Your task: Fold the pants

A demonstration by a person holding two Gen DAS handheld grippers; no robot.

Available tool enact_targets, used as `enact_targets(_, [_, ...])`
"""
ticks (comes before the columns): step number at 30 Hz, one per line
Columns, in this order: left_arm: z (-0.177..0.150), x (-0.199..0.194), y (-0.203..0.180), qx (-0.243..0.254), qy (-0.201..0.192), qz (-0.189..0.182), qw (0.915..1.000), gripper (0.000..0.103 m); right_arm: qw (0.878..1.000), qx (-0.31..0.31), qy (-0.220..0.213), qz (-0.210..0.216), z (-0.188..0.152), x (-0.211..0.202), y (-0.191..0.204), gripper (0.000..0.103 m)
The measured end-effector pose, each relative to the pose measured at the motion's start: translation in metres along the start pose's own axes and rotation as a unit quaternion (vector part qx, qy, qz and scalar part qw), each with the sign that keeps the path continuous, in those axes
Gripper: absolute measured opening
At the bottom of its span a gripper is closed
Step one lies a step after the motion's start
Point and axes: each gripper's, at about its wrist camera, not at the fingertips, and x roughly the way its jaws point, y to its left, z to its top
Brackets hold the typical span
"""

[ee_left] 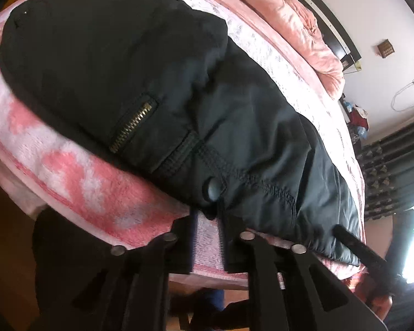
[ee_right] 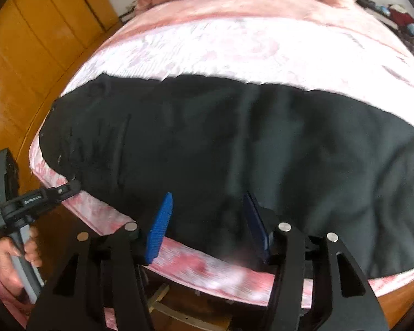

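We are working at a bed (ee_right: 234, 44) that is filling most of both views, and it is wearing a pink and white fleecy blanket (ee_left: 77, 173) with a paler patterned band running across it. A pink quilt (ee_left: 298, 19) is lying bunched along the far side near the dark headboard (ee_left: 331, 24). A white wall (ee_left: 378, 8) is standing behind the headboard, carrying a small brown fitting and a loose white cable. Dark patterned curtains (ee_left: 394, 171) are hanging beside a bright window, and a wooden wardrobe (ee_right: 41, 27) is rising on the other side of the bed.

The black pants (ee_right: 234, 143) are lying spread across the near part of the blanket, reaching close to the bed's edge. In the left wrist view we are seeing their brass zipper (ee_left: 131, 128) and a round dark button (ee_left: 212, 189) close to the near hem.

Our right gripper (ee_right: 208, 227) is standing wide, its blue pads (ee_right: 160, 229) resting at the near edge of the pants with black cloth between them but not pinched. Our left gripper (ee_left: 208, 240) is sitting narrower, its fingers just below the button with only blanket showing in the gap; we cannot tell whether it is touching the hem. In the right wrist view the left hand (ee_right: 13, 256) is gripping that tool's grey handle beside the bed corner.
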Motion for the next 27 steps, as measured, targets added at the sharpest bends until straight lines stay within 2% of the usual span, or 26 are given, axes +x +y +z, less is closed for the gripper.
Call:
enact_targets(1, [0.002,-0.004,-0.002,0.0,0.006,-0.007,1.0,0.039,1.0,-0.003,0.017,-0.014,-0.001,0.011,0.001,0.056])
enact_targets(3, [0.009,-0.027,0.014,-0.005,-0.002,-0.016,0.9999,0.056,0.999,-0.017,0.023,-0.033,-0.003,0.019,0.007,0.056])
enact_targets(6, [0.027,-0.052,0.038,-0.019,-0.03,-0.014,0.9993,0.056,0.999,-0.022,0.021,-0.039,0.0,0.011,0.014,0.056])
enact_targets(9, [0.049,-0.063,0.076,-0.058,-0.041,0.006,0.9974,0.056,1.0,-0.026,-0.006,0.0,0.007,-0.005,0.03,0.056])
enact_targets(12, [0.066,-0.062,0.109,-0.111,-0.039,0.001,0.9931,0.055,0.999,-0.04,-0.011,0.029,0.016,-0.008,0.051,0.056])
enact_targets(16, [0.078,-0.055,0.14,-0.16,-0.033,-0.031,0.9861,0.054,0.997,-0.052,-0.001,0.053,0.028,0.004,0.074,0.056])
enact_targets(21, [0.083,-0.044,0.156,-0.194,-0.033,-0.08,0.9772,0.05,0.997,-0.052,0.024,0.048,0.032,0.028,0.087,0.056])
enact_targets(24, [0.085,-0.046,0.161,-0.189,-0.048,-0.105,0.9753,0.044,0.997,-0.052,0.035,0.036,0.029,0.038,0.085,0.056])
enact_targets(27, [0.088,-0.05,0.174,-0.19,-0.064,-0.136,0.9702,0.043,0.997,-0.053,0.039,0.031,0.027,0.046,0.087,0.056])
